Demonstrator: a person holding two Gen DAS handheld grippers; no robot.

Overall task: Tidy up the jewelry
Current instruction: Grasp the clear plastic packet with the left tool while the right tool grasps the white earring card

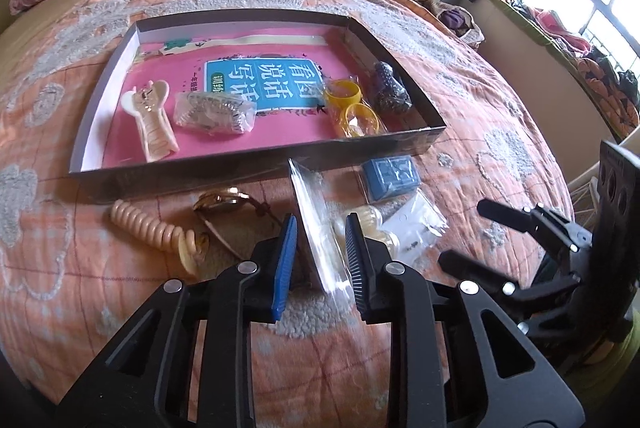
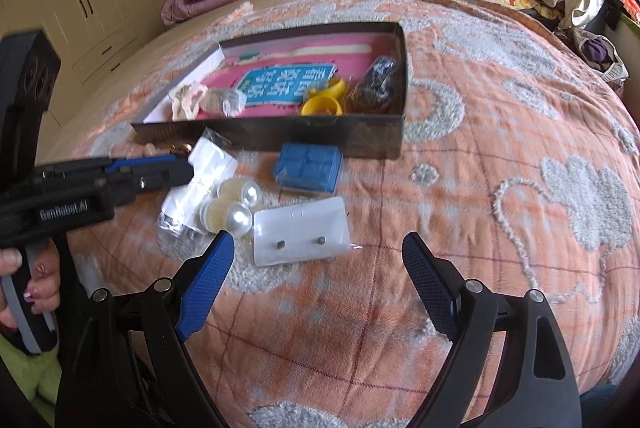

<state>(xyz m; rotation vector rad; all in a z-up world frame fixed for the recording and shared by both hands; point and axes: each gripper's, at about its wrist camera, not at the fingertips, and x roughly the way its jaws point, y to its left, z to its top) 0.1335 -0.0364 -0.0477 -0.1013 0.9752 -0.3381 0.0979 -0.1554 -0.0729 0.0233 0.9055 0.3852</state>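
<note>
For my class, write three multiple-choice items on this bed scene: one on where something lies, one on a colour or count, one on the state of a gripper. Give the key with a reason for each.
1. Where do the yellow rings lie?
A. inside the shallow box
B. on the bedspread beside the blue case
C. on the windowsill

2. How many studs show on the white earring card?
A. one
B. two
C. four

3. How does the right gripper stand?
A. shut on the earring card
B. shut on the blue case
C. open, holding nothing

Key:
1 A, the rings sit within the box walls, next to a dark beaded piece.
2 B, two small dark studs sit side by side on the card.
3 C, its blue fingers are spread wide over bare bedspread.
</note>
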